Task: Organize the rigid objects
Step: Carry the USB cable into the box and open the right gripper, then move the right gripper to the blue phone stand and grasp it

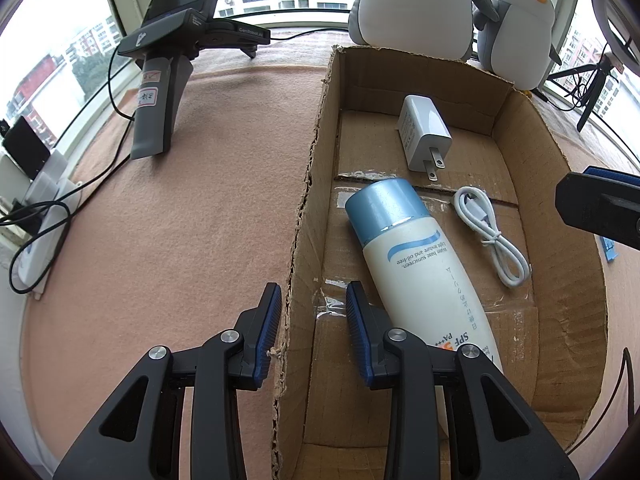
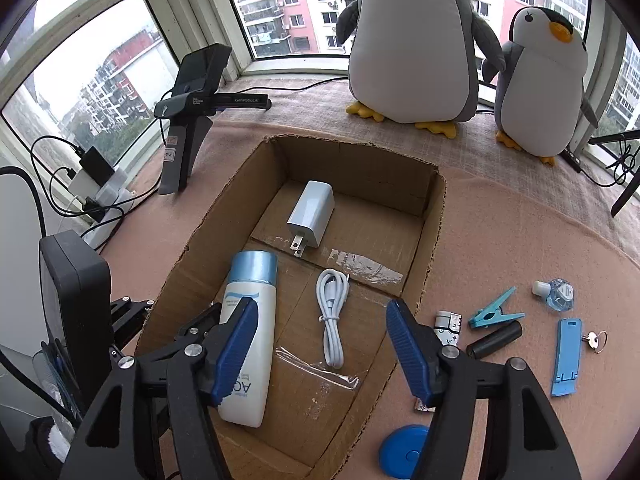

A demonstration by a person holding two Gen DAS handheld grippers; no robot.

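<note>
Now, step: box loading, more items wait outside.
Risk: left hand-held gripper (image 1: 312, 332) slipping off the cardboard box (image 1: 304, 216) wall could shift the box.
Left: narrow, clamped on that wall.
Right hand-held gripper (image 2: 320, 344): wide, empty, above box.
Items: sunscreen bottle (image 2: 250, 340), charger (image 2: 311, 214), cable (image 2: 332, 316) inside; clothespin (image 2: 494, 310) on worktop (image 2: 520, 240).

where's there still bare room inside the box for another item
Bare floor along the cardboard box's right wall, beside the white cable, and at its near end. The left side holds the sunscreen bottle; the far end holds the charger.
</note>
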